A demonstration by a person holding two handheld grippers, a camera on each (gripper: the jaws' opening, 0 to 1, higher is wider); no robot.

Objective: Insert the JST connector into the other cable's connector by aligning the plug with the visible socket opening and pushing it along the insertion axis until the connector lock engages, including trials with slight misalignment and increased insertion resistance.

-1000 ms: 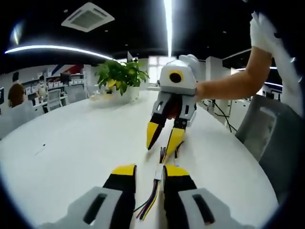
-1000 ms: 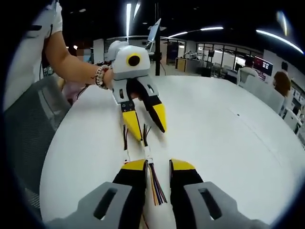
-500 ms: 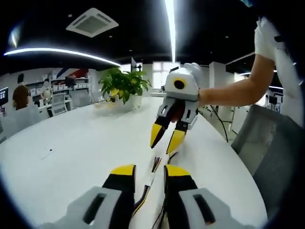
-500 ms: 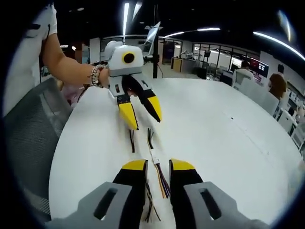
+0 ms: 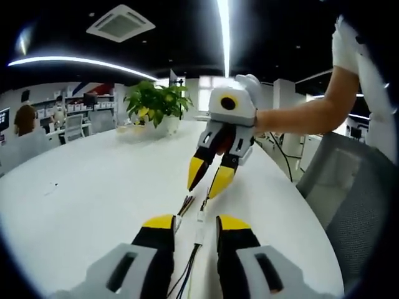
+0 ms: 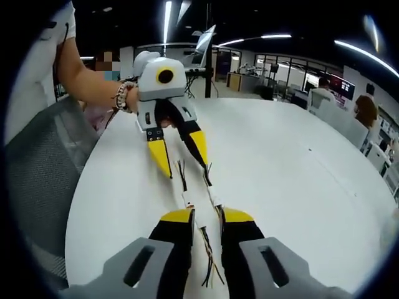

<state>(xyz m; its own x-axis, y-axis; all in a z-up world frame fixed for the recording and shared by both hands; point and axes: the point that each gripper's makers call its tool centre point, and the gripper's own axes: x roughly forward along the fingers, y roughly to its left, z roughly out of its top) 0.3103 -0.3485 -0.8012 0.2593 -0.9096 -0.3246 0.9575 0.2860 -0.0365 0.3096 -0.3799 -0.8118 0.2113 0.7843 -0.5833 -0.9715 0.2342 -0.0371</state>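
Two cables, two grippers, nothing gripped

Cables number two. Each is a thin bundle of coloured wires with a small white connector at one end, lying side by side on the white table (image 6: 293, 187). One cable (image 6: 185, 190) and the other cable (image 6: 212, 190) stay separate, unmated. The left gripper (image 6: 181, 152) hovers above them, jaws spread. The right gripper (image 6: 204, 218) also stands with jaws apart, the connectors lying just ahead of its tips. One potted plant (image 5: 156, 103) stands farther back.

Two small white JST connectors (image 6: 189, 204) (image 6: 216, 202) with thin multicoloured wires lie unmated, side by side, on my white table.
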